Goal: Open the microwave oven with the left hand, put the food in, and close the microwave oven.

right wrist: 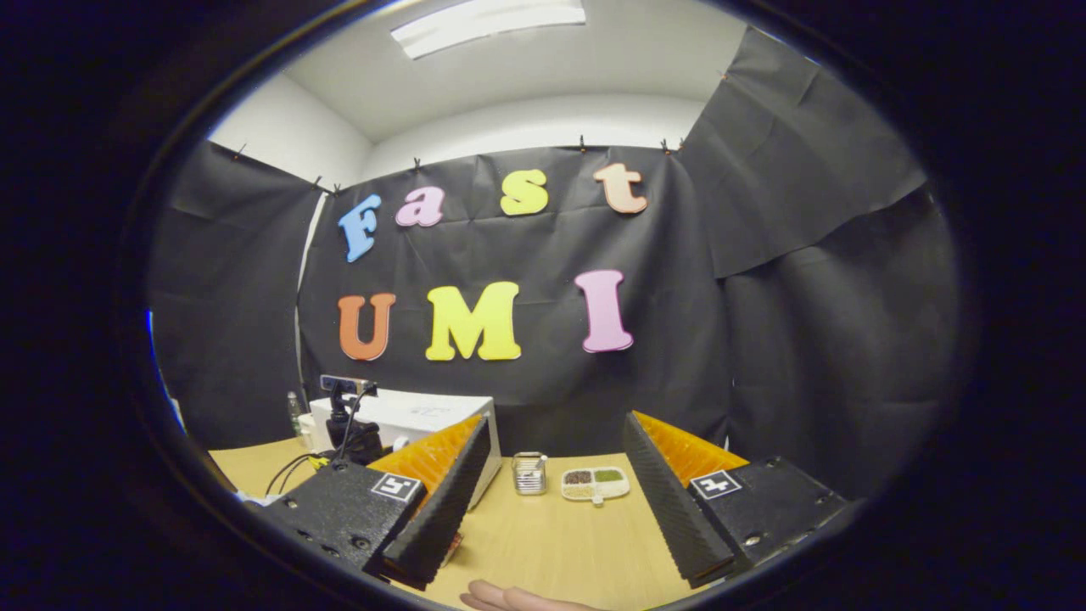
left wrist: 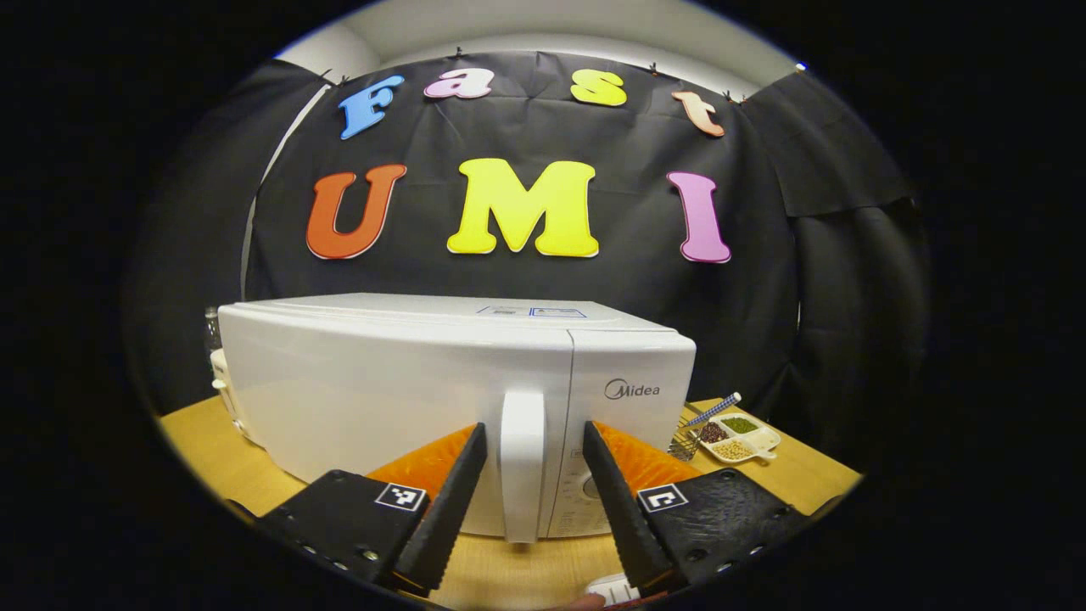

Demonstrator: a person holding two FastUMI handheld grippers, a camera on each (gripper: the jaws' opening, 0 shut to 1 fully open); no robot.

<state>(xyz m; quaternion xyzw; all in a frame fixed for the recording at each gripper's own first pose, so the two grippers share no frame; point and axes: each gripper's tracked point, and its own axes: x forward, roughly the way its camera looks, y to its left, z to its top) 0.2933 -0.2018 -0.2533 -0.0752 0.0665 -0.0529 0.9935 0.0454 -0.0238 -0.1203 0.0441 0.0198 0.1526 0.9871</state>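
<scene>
Microwave oven (left wrist: pixel 407 399) white, door closed, standing on wooden surface (left wrist: pixel 212 441). Door handle (left wrist: pixel 522 462) vertical; I see it between fingers of left hand-held gripper (left wrist: pixel 526 501), fingers spread, not touching. Divided food dish (left wrist: pixel 736 435) right of oven, beside wire basket (left wrist: pixel 683 443). Right hand-held gripper (right wrist: pixel 556 518) spread wide, holding nothing.

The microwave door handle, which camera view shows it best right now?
The left gripper view. The white door handle stands upright and close, framed between the open left gripper's fingers, on the closed microwave. In the right gripper view the microwave is small, far off and partly behind a finger, with no handle to make out.
</scene>
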